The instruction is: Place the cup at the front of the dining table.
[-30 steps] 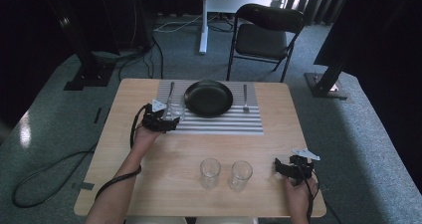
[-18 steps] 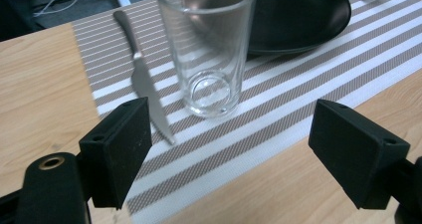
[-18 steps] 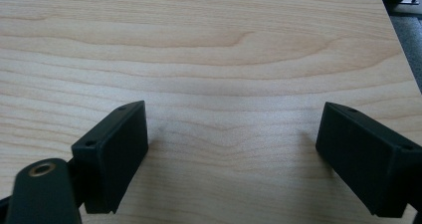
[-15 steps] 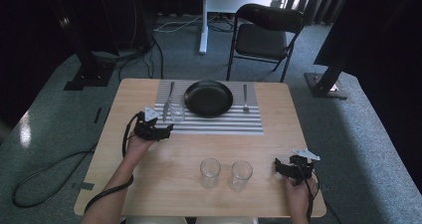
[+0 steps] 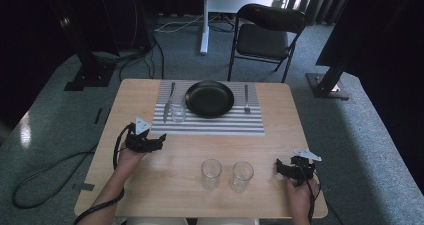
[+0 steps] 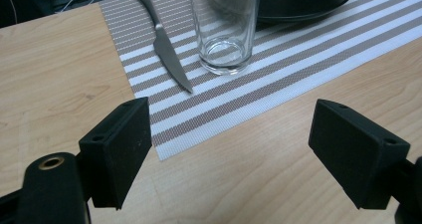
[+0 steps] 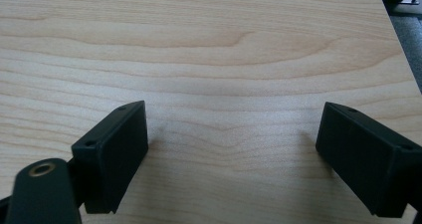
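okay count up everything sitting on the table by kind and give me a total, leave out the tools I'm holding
Glasses: 3 ()
Plate: 1
Knife: 1
Fork: 1
Striped placemat: 1
Total: 7

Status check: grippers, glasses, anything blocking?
Left gripper open, empty, off the mat. Right gripper open, empty. One glass on mat, two near edge. Nothing blocking.

Soft daylight falls evenly on the wooden table (image 5: 150,100), while the surrounding room stays dim. The high view is slightly grainy. Ahead of the left gripper (image 6: 229,149), the glass (image 6: 226,27) carries pale glare; faint shadows pool beneath the right gripper (image 7: 231,154).
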Available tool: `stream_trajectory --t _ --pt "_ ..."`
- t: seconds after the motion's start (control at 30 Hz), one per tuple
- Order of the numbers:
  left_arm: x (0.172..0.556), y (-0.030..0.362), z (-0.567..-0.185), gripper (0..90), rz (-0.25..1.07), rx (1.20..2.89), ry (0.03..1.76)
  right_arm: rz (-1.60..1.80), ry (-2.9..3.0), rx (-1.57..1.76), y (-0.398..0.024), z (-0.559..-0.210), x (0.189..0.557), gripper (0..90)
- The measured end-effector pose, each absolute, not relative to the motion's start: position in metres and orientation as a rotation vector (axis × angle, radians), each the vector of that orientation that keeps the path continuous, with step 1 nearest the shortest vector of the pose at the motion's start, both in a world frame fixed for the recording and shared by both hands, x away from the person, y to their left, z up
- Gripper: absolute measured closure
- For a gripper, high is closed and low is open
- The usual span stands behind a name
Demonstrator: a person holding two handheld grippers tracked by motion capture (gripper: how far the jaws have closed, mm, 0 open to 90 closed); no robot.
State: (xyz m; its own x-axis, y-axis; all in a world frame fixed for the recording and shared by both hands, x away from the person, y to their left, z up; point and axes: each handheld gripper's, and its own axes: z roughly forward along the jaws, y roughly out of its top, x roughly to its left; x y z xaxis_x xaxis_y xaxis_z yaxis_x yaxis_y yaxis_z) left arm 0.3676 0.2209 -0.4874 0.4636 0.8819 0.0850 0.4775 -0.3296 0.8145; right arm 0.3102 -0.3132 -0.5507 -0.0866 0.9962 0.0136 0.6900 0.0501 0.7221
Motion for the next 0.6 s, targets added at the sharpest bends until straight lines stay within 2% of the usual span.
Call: stream_trajectory --t 0.23,0.6 --pt "0.352 0.234 -0.481 17.6 0.652 1.936 1.134 0.795 1.831 1.688 -0.313 -0.551 0.310 12.4" --pt "0.330 0.253 -0.493 17.6 0.685 1.927 1.175 0.795 1.831 1.688 -0.313 -0.551 0.310 12.4"
